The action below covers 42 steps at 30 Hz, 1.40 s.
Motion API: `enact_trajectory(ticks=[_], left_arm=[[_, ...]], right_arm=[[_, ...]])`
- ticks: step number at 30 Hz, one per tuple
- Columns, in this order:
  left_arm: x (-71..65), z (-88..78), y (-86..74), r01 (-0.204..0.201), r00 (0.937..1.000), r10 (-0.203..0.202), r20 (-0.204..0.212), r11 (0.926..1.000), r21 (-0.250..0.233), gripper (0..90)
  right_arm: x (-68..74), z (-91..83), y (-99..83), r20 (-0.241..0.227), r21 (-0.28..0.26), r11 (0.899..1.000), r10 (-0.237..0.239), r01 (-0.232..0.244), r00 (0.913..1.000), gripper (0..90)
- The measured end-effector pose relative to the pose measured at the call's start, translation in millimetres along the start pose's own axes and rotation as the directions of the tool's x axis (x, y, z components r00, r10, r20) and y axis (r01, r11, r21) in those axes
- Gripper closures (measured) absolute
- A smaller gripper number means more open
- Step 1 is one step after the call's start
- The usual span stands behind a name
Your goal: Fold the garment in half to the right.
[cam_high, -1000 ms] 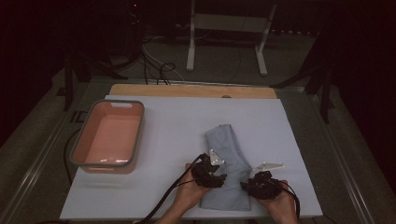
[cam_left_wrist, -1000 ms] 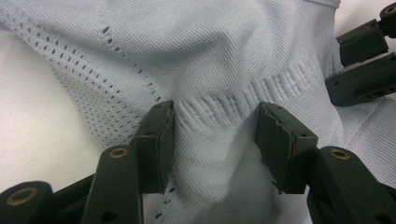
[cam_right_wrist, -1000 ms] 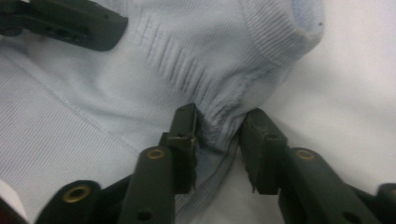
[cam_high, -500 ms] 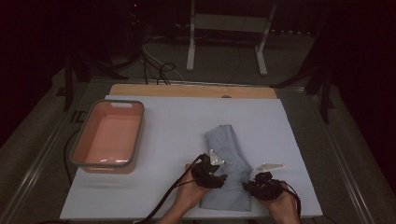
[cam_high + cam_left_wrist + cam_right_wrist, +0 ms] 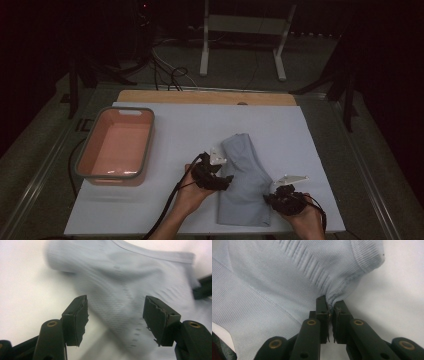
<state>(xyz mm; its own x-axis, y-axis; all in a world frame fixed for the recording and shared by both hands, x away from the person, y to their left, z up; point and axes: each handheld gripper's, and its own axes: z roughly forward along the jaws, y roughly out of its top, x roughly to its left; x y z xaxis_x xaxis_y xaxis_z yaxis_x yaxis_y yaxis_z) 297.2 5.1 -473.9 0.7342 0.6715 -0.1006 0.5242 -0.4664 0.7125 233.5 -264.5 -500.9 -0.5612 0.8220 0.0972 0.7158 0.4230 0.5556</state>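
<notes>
Left to right in the high view: a pink bin (image 5: 116, 147) stands well apart at centre left of the white board (image 5: 190, 117). The left gripper (image 5: 214, 176), jaws just widened and standing apart with nothing pinched, hovers at the left edge of the light-blue folded garment (image 5: 245, 185). The garment's long axis runs from lower centre up the frame. The right gripper (image 5: 284, 198), jaws pinched on the garment's lower right hem, is nearer the board's bottom edge. Bare board lies above.

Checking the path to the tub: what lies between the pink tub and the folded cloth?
In the high view, only bare white table surface separates the pink tub from the cloth.
</notes>
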Motion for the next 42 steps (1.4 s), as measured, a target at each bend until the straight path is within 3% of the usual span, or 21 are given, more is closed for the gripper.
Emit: enact_trajectory(ticks=[7,8,18,22,25,26,27,30,37,42], left_arm=[[18.5,1.1,5.4,0.039,0.9989,-0.039,-0.027,0.9992,-0.012,40.6],[22.6,5.6,7.6,0.062,0.9979,-0.062,-0.019,0.9979,-0.018,40.6],[29.8,27.7,28.9,0.127,0.9915,-0.126,0.031,0.991,-0.041,41.1],[30.0,39.5,36.7,0.138,0.9898,-0.138,0.034,0.9903,-0.005,41.4],[31.0,46.1,40.4,0.135,0.9902,-0.135,0.036,0.9908,0.01,52.8],[31.9,50.6,44.0,0.133,0.9903,-0.134,0.037,0.9909,0.017,52.8],[32.1,51.8,45.2,0.126,0.991,-0.127,0.042,0.9918,0.018,65.7],[31.1,55.1,49.8,0.104,0.9938,-0.104,0.039,0.9944,0.019,85.7],[34.2,58.7,57.3,0.099,0.995,-0.099,0.009,0.995,0.005,89.7],[39.3,60.5,57.8,0.132,0.9912,-0.132,-0.01,0.9912,-0.003,89.8]], right_arm=[[-1.1,-0.9,-0.6,0.003,0.002,1.0,-0.005,0.005,1.0,84.5],[-1.1,-0.7,-0.6,0.004,0.003,1.0,-0.007,0.007,1.0,84.6],[-1.0,-0.8,-0.6,0.001,0.0,1.0,-0.009,0.009,1.0,84.5],[-0.8,-1.0,-0.4,0.002,0.002,1.0,-0.012,0.012,0.9999,84.5],[-0.8,-1.2,-0.2,0.003,0.002,1.0,-0.017,0.017,0.9999,84.5],[-0.9,-1.5,-0.1,0.002,0.003,1.0,-0.018,0.018,0.9998,84.5],[-1.2,-2.0,0.1,-0.003,0.004,1.0,-0.021,0.021,0.9998,84.5],[-1.7,-2.0,0.3,-0.002,0.005,1.0,-0.026,0.026,0.9997,84.6],[-1.1,-2.4,1.3,0.003,0.013,0.999,-0.043,0.043,0.9991,84.7],[-1.2,-2.9,2.1,0.021,0.017,0.998,-0.063,0.063,0.9978,84.8]])
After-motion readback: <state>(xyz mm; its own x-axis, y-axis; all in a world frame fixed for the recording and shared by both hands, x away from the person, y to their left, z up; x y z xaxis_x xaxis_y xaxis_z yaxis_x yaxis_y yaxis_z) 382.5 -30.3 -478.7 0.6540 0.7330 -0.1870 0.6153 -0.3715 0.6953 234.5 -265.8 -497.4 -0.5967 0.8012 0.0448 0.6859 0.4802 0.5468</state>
